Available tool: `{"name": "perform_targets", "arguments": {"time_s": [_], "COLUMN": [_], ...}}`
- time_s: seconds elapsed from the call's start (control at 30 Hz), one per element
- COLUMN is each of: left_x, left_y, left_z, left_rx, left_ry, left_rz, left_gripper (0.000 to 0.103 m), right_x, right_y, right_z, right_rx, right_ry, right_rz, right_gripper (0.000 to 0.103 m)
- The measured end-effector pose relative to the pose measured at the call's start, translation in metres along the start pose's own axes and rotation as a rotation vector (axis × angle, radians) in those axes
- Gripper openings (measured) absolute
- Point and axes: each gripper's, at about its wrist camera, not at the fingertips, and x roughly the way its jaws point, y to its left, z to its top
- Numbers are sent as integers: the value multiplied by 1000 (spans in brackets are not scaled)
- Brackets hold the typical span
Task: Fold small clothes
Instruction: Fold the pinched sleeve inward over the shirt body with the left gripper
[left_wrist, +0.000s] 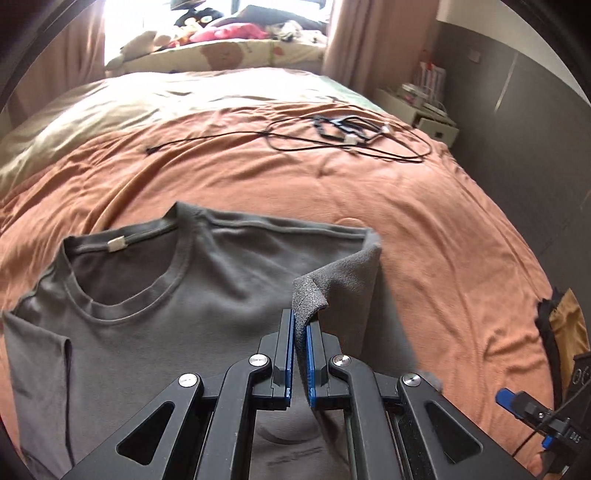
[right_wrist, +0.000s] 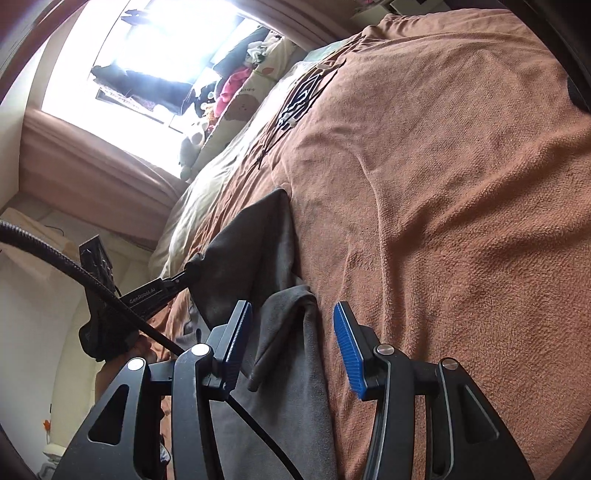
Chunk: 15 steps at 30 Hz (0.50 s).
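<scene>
Wide bed under rumpled orange-brown terry cover, pale cream-green sheet toward head. Bright overexposed window behind, flanked by dusty-pink curtains. Window ledge cushion printed with brown bears, heaped with soft toys. Tangle of thin black cables on cover. Dark grey panelled wall. Small white bedside cabinet, cluttered top.

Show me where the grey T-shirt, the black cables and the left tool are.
grey T-shirt (left_wrist: 155, 317), left wrist view, on its chest below the collar.
black cables (left_wrist: 347, 136), left wrist view, on the tangle.
left tool (left_wrist: 300, 332), left wrist view, between its fingertips, shut on the sleeve.
</scene>
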Motion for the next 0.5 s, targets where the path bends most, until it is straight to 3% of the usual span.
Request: {"name": "perform_targets", "arguments": {"time_s": [0.3,0.5], "left_x": [36,60], "left_y": [42,54], "left_z": [-9,-12], "left_rx": [-44,-89], "left_ry": [25,105], "left_rz": [65,85], "left_gripper": [6,9], "right_x": [-2,3], "right_y": [6,8], "right_z": [-3,-3], "right_rx": [-15,-22], "right_ry": [-7,1], "right_rz": [-13,-28], "right_gripper": [44,44]}}
